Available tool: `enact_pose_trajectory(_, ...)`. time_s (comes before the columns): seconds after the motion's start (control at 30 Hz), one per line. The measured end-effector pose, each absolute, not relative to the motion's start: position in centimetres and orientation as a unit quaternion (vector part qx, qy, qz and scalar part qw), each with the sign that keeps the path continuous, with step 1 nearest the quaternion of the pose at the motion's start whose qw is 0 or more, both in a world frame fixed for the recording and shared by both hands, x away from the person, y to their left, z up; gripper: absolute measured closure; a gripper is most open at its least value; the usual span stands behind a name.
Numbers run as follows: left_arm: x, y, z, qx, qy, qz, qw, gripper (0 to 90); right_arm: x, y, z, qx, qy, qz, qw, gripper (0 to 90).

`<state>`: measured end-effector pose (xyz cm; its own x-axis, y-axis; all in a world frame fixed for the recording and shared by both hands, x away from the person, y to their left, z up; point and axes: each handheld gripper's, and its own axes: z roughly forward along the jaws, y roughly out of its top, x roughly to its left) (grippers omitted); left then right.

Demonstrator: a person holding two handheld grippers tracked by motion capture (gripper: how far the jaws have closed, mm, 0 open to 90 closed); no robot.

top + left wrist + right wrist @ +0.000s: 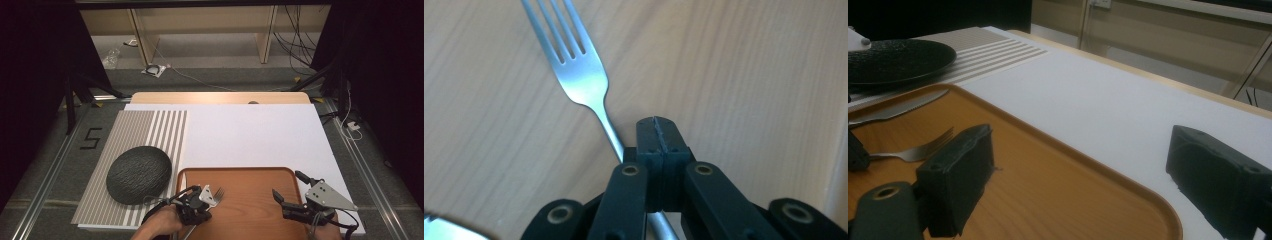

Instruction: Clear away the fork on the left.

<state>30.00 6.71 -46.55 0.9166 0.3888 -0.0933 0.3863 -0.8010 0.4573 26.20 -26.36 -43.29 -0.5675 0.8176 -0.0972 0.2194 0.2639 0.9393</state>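
With the left gripper (pixel 658 131) clamped on the fork (pixel 583 75) handle over the tray (pixel 250 175), keep the fork level while lifting it.

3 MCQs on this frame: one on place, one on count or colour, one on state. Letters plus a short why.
1. Where does the fork lie?
A. on the wooden tray
B. on the dark plate
C. on the striped mat

2. How many tines does the fork have?
A. two
B. three
C. four

3. How do the jaws of the right hand-held gripper stand?
A. shut on the knife
B. open, nothing between them
C. shut on the tray rim

Answers:
1 A: the high view shows the fork over the brown tray, beside the left hand-held gripper.
2 C: the left gripper view shows four tines.
3 B: the right gripper view shows its two jaws wide apart over tray and white sheet.
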Motion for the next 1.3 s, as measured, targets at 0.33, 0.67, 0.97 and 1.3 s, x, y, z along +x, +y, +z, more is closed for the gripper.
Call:
enact_pose_trajectory(0.33, 30.5, 7.6, -46.6, 0.946, 0.217, 0.008, 0.240, 89.8, 26.1, -26.4, -43.2, 0.354, 0.737, 0.490, 0.302, 12.8)
enact_pose_trajectory(0.67, 31.0, 8.5, -46.6, 0.943, 0.230, 0.012, 0.239, 89.8, 26.2, -26.3, -43.3, 0.353, 0.735, 0.493, 0.303, 12.8)
enact_pose_trajectory(0.97, 31.3, 9.4, -46.6, 0.940, 0.244, 0.017, 0.236, 89.8, 26.2, -26.4, -43.3, 0.354, 0.737, 0.490, 0.303, 12.8)
enact_pose_trajectory(1.3, 31.7, 10.6, -46.6, 0.937, 0.261, 0.019, 0.231, 89.8, 26.2, -26.4, -43.3, 0.353, 0.735, 0.492, 0.304, 12.8)
